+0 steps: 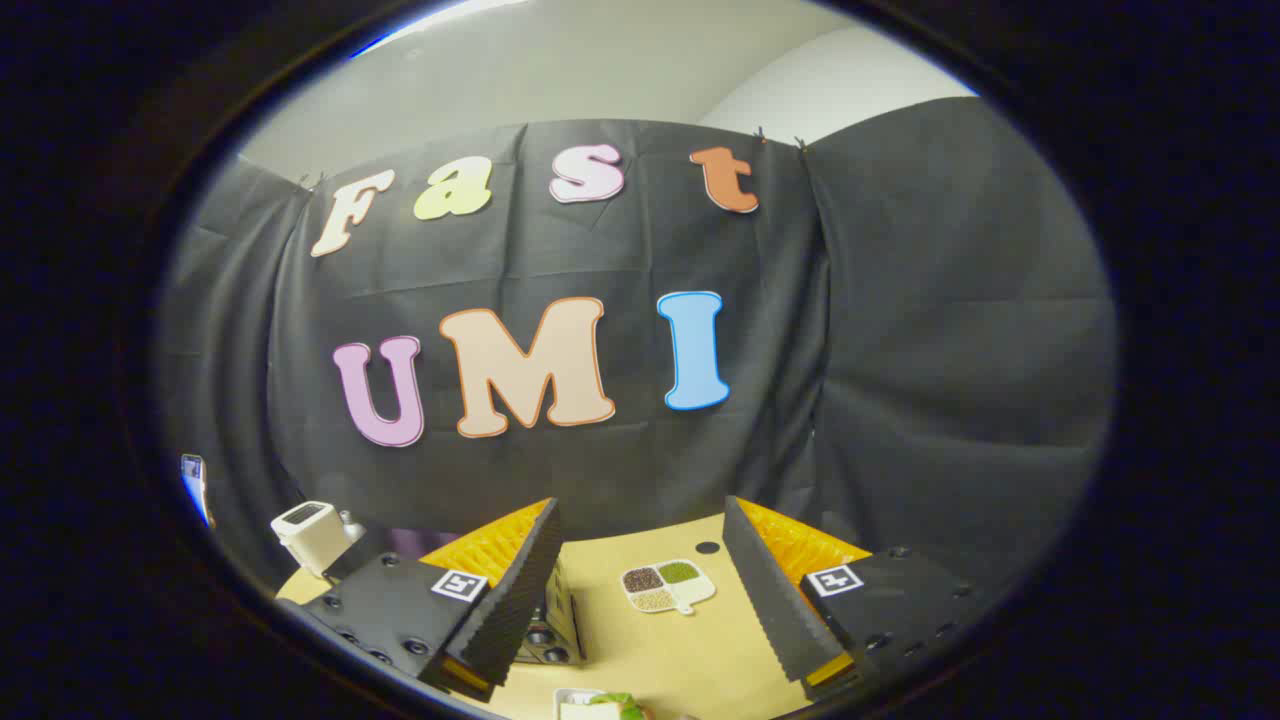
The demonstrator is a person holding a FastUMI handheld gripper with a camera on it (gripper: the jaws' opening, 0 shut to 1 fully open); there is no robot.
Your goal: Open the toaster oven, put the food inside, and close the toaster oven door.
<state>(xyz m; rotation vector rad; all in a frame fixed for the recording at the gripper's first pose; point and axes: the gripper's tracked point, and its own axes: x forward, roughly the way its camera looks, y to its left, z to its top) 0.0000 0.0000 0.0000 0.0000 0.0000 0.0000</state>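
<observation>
Claw state: the claw (640,590) stands wide, its two fingers (510,590) splayed well apart with nothing between them but bare bench and a small dish; it holds nothing.

Claw pose: it is raised and tipped up toward the booth wall, so the bench (700,650) shows as a narrow strip low between the fingers.

Toaster oven: a dark box with round knobs (548,632) sits just behind the left finger, mostly hidden by it; this is judged to be the toaster oven, seen from a corner. Its door and handle cannot be made out.

Food: a white container with something green in it (598,706) lies on the bench below the fingers, nearer than the oven, cut off so its contents cannot be told.

Key relation: the oven lies down and to the left of the claw's line; the claw would need to drop and swing left to face the door. The oven's long axis cannot be told from here.

Other things: a divided dish (668,586) with dark, green and pale fillings rests on the bench between the fingers, beyond them; a white appliance (312,535) stands at the far left.

Writing: square black-and-white markers (459,585) sit on each finger mount; no brand or label is readable.

Task progress: judged not yet begun.
</observation>
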